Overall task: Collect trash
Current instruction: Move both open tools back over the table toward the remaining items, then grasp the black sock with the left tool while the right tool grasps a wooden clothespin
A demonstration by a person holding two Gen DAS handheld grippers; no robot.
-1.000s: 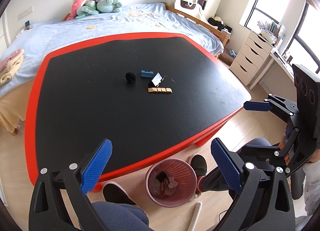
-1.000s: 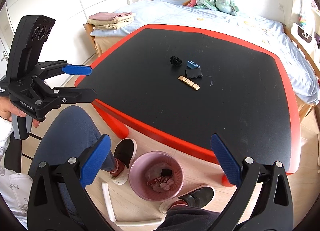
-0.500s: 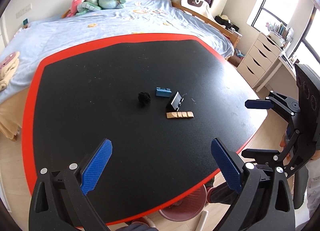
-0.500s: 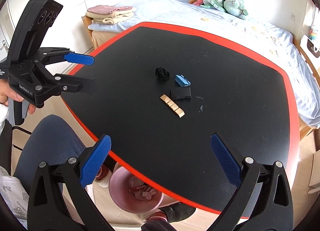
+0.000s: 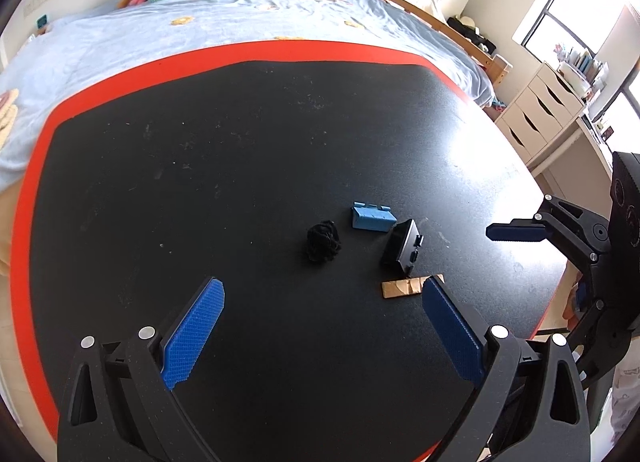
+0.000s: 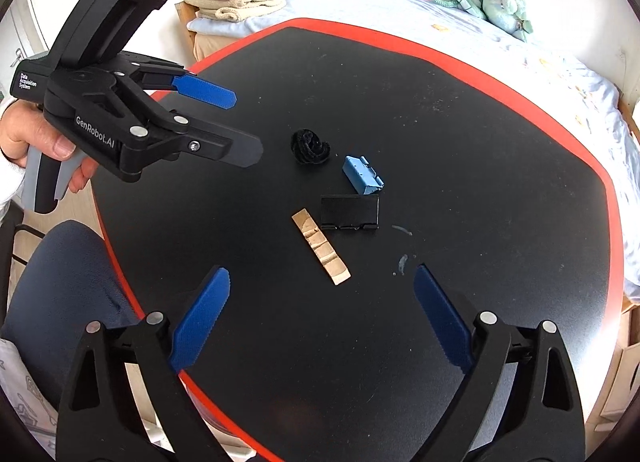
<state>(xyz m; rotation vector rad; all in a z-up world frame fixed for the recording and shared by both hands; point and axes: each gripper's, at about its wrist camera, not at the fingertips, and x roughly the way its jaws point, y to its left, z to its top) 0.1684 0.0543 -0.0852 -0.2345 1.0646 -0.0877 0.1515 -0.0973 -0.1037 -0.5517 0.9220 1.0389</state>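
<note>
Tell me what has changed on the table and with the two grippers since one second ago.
Both grippers have advanced over the black table toward the four scraps; the pink bin has left both views. The right gripper has just been closing slightly, with nothing between its jaws. The left gripper remains open and empty. The fuzzy ball, blue piece, black piece and cardboard strip lie unmoved.

Two wrist cameras look steeply down from opposite sides over the same black surface (image 5: 280, 166), sharing its small central clutter.

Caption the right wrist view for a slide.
Open right gripper, jaws just narrowed, above a black table holding a cardboard strip, black clip, blue clip and black fuzzy wad.
</note>
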